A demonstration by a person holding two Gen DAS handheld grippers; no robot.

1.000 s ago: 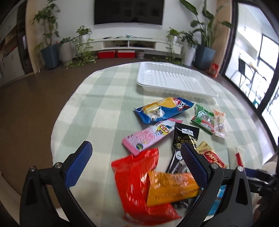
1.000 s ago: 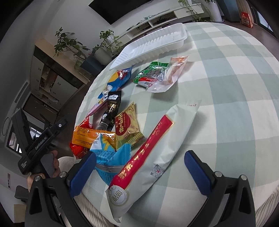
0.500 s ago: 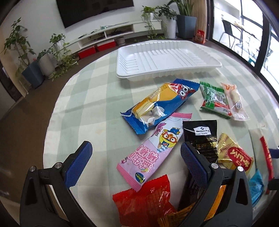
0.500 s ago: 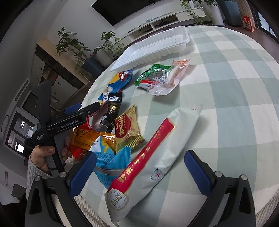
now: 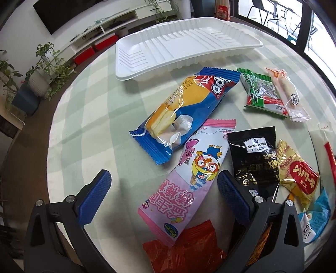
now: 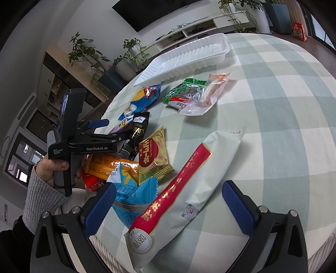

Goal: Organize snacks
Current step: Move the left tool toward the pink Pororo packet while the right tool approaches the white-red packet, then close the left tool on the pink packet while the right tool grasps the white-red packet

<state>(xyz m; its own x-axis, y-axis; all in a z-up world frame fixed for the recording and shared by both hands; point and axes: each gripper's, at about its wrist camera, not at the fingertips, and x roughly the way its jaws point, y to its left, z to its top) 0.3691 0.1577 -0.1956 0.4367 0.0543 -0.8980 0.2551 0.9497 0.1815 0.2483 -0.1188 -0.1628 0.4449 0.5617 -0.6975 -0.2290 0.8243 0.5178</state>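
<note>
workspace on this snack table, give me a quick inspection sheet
surface: round table with green checked cloth.
job's things: empty white ribbed plastic tray at far edge; blue-and-yellow cake packet, pink cartoon wrapper, black sachet, long white-and-red packet and others lie loose, some overlapping.
clutter: nothing seen.
grippers: left gripper and right gripper, jaws open, empty.
cables: nothing seen.
surroundings: potted plants, wall television.

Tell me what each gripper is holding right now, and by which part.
Nothing is held. The left gripper hangs open above the pink snack pack; the right gripper is open over the long white packet.
</note>
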